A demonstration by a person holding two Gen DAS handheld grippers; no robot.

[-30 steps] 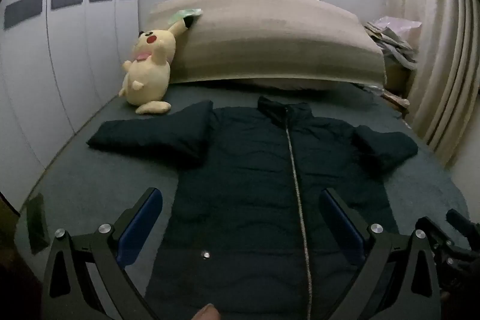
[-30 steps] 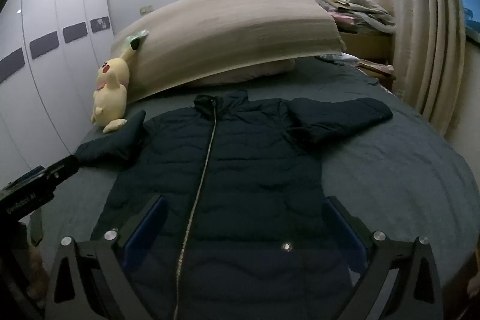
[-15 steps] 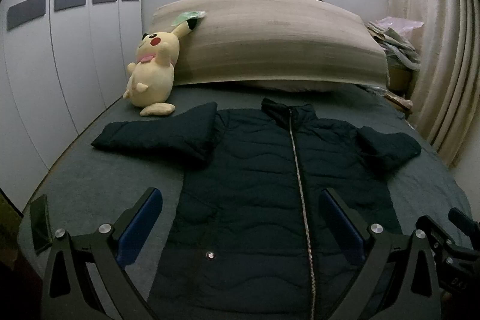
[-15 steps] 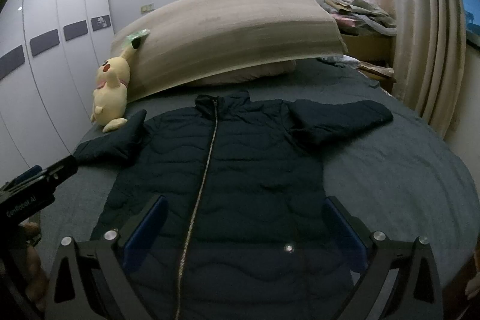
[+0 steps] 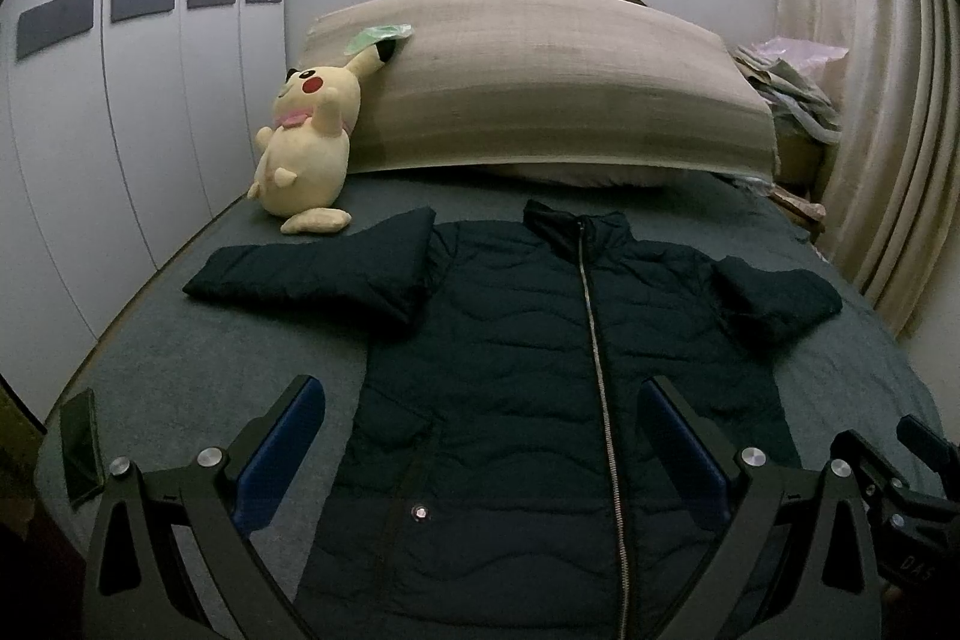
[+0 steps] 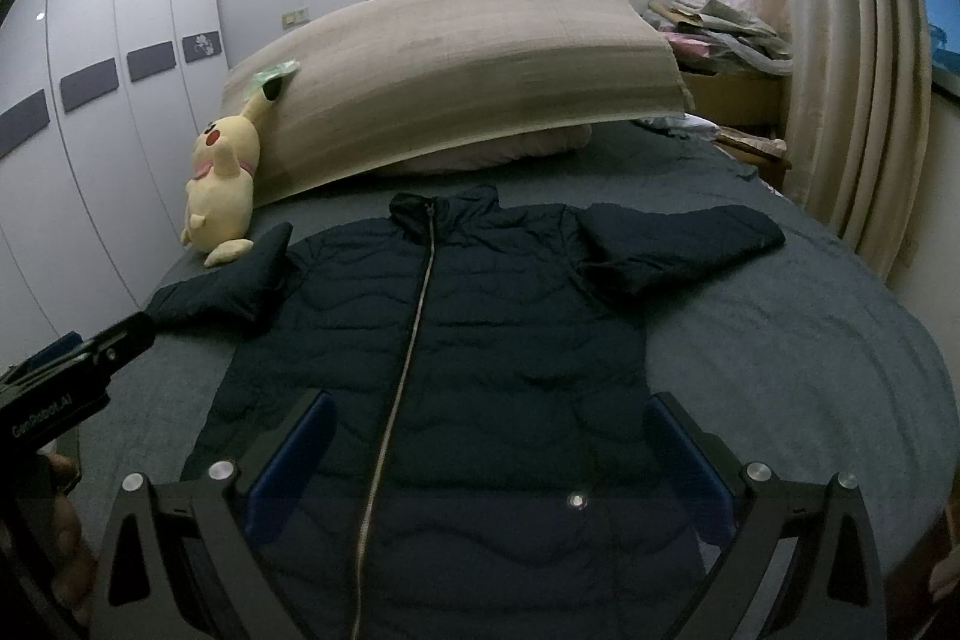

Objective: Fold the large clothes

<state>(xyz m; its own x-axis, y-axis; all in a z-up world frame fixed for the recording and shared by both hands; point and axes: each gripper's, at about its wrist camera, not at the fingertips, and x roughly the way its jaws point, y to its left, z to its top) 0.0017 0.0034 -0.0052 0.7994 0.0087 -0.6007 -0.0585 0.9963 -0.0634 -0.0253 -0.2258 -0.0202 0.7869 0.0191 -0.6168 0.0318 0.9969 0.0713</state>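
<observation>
Jacket [image 5: 528,376] flat; only left view shows a (possibly) phone [image 5: 81,445].

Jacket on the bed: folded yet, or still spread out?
Spread out. The jacket lies flat, front up and zipped, on the bed, both sleeves out to the sides. Both grippers, left and right, hover open above it.

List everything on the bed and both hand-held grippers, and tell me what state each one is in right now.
Jacket: spread flat front up, zipped closed, both sleeves out to the sides, unfolded.
Plush toy: sitting upright, leaning on the big cushion.
Cushion: propped up at the head of the bed.
Phone: lying flat near the bed's corner.
Left hand-held gripper: open, empty.
Right hand-held gripper: open, empty.
</observation>
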